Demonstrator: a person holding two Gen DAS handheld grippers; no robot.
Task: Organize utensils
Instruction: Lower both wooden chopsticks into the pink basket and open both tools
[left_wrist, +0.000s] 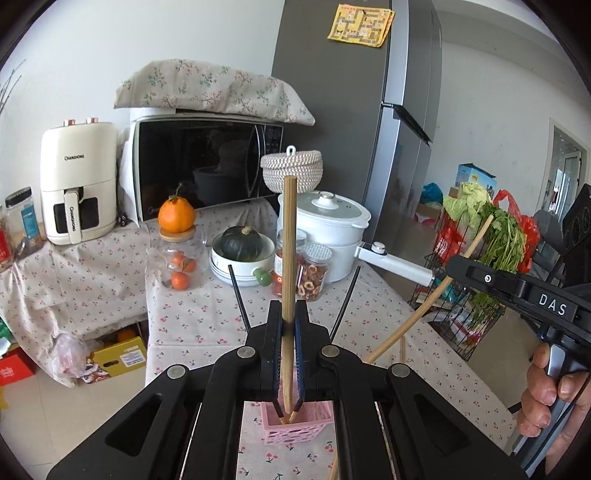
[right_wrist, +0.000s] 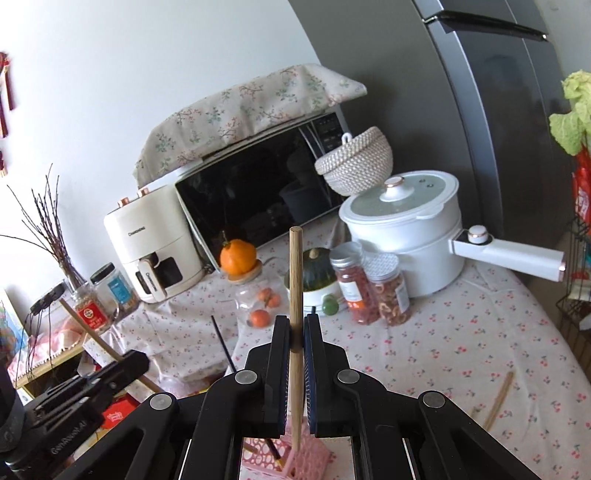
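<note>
My left gripper (left_wrist: 287, 317) is shut on a wooden chopstick (left_wrist: 289, 240) that stands upright, its lower tip in a pink lattice holder (left_wrist: 295, 424) on the cherry-print tablecloth. My right gripper (right_wrist: 295, 332) is shut on another wooden chopstick (right_wrist: 295, 280), its lower end at the pink holder (right_wrist: 295, 461), which has a dark utensil in it. The right gripper (left_wrist: 517, 291) shows at the right of the left wrist view with its chopstick (left_wrist: 424, 306). The left gripper (right_wrist: 92, 384) shows low left in the right wrist view. More chopsticks (right_wrist: 498, 402) lie on the cloth at the right.
At the back of the table stand a white electric pot (left_wrist: 332, 236), two snack jars (left_wrist: 310, 269), a bowl with a green squash (left_wrist: 242, 254), a glass jar with oranges (left_wrist: 181, 258), a microwave (left_wrist: 207, 166) and an air fryer (left_wrist: 77, 184). A wire rack with greens (left_wrist: 476, 258) is right of the table.
</note>
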